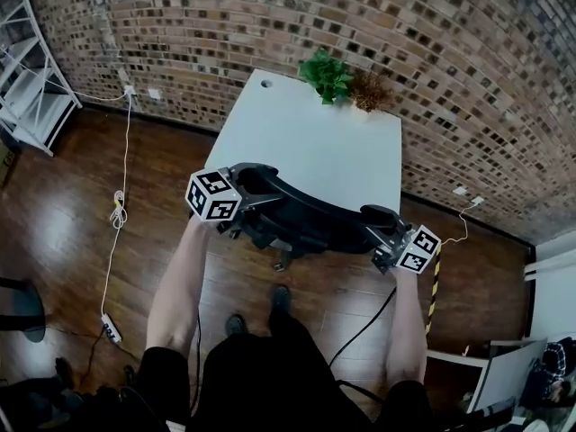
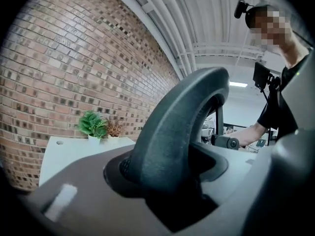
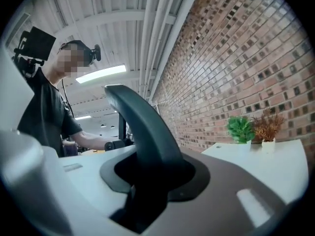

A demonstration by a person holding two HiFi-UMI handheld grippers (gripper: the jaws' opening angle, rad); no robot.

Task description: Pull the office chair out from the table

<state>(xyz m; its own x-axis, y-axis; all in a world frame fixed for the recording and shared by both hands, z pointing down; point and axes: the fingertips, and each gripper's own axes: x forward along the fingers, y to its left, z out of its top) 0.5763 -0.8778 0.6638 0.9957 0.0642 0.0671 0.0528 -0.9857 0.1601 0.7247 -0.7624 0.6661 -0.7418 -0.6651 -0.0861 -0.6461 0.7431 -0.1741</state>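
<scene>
The black office chair (image 1: 297, 216) stands at the near edge of the white table (image 1: 315, 142), its curved backrest toward me. My left gripper (image 1: 238, 207) grips the backrest's left end and my right gripper (image 1: 387, 239) grips its right end. In the left gripper view a thick black backrest bar (image 2: 177, 132) fills the gap between the grey jaws, which press on it. The right gripper view shows the same kind of bar (image 3: 147, 136) clamped between its jaws. The chair's seat and base are mostly hidden under the backrest.
A green plant (image 1: 326, 77) and a dried plant (image 1: 371, 90) sit at the table's far edge by the brick wall. A white cable (image 1: 115, 210) and a power strip (image 1: 110, 329) lie on the wooden floor to the left. A white shelf (image 1: 31, 79) stands far left.
</scene>
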